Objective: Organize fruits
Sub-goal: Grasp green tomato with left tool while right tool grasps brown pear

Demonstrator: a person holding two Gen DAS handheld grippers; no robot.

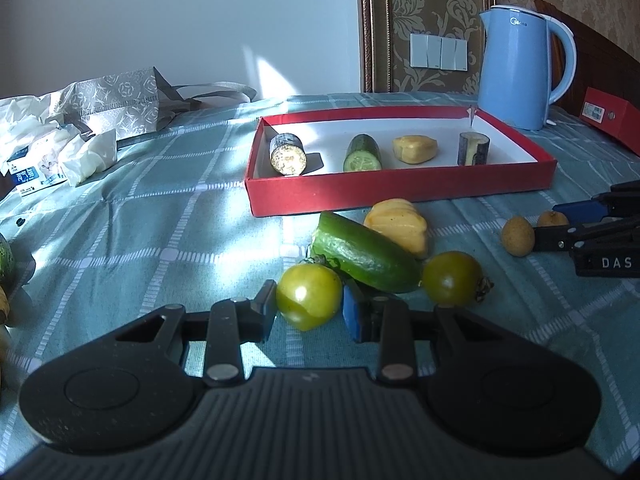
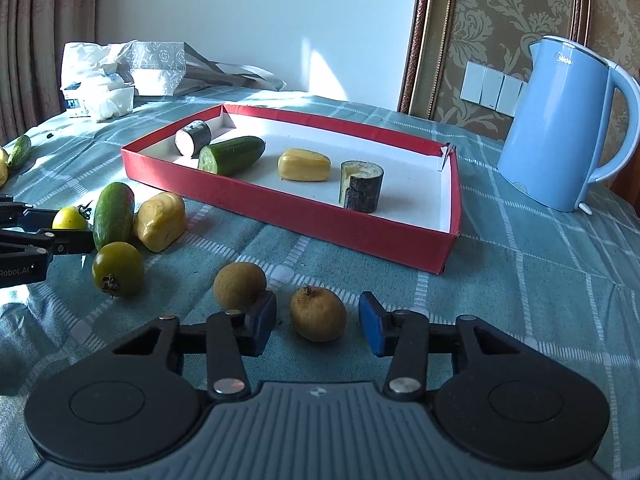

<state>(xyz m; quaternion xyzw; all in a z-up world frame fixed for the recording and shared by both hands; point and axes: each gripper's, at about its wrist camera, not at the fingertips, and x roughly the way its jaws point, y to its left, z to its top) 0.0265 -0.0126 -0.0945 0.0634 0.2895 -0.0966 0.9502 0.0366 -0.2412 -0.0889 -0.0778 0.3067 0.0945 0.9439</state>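
While both tongs (image 1: 308, 312) (image 2: 318, 322) gape — left around tomato (image 1: 309, 295), right around longan (image 2: 318, 313) — cucumber (image 1: 366, 253) lies diagonally.

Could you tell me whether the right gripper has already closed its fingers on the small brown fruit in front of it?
No, the right gripper is open, and the small brown fruit sits on the cloth between its fingers with gaps either side.

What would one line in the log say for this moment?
left gripper: open around green tomato | right gripper: open around brown fruit | red tray: four pieces
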